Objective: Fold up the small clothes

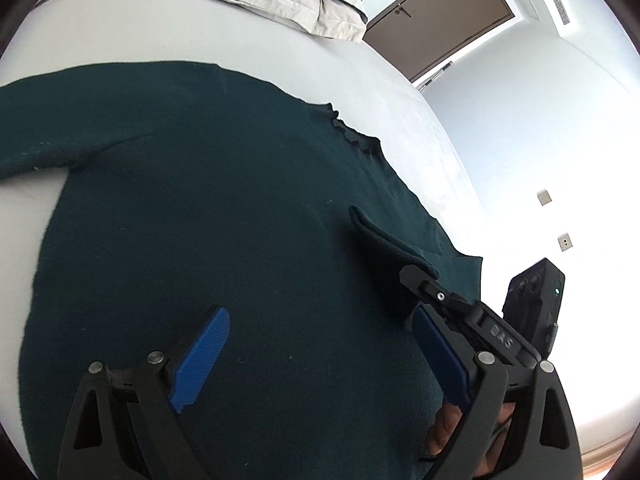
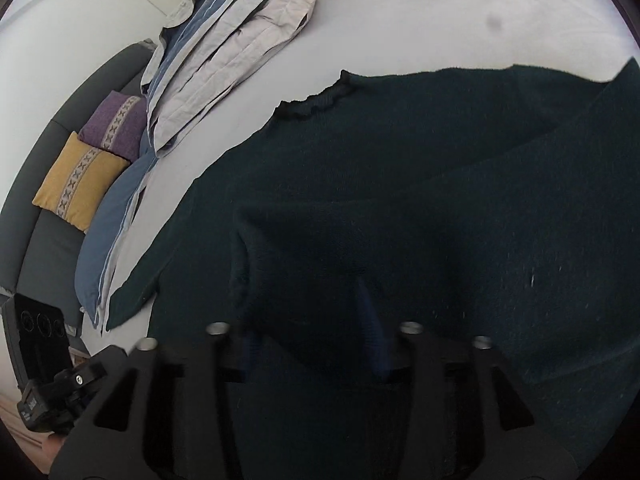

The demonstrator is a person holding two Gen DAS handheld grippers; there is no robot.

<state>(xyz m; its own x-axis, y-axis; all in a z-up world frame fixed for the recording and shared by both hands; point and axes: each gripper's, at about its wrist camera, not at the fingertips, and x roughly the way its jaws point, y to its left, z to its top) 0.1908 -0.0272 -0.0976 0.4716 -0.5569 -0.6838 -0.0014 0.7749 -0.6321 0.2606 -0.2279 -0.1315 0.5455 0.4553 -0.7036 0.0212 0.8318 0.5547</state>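
A dark green knit sweater (image 1: 208,208) lies flat on the white bed (image 1: 140,36), with its frilled collar (image 1: 352,132) toward the far side. My left gripper (image 1: 320,344) is open just above the sweater's body, its blue pads (image 1: 200,360) apart and empty. In the right wrist view the same sweater (image 2: 420,160) fills the frame, with the collar (image 2: 320,100) at the far edge. My right gripper (image 2: 312,320) holds a folded-over sleeve end (image 2: 304,264) that drapes over its fingers and hides the pads, so the jaws' state is unclear.
A folded grey and blue duvet (image 2: 224,60) lies at the head of the bed. A yellow cushion (image 2: 76,180) and a purple cushion (image 2: 116,124) sit on a grey couch (image 2: 44,216) beside it. A brown door (image 1: 436,12) stands beyond the bed.
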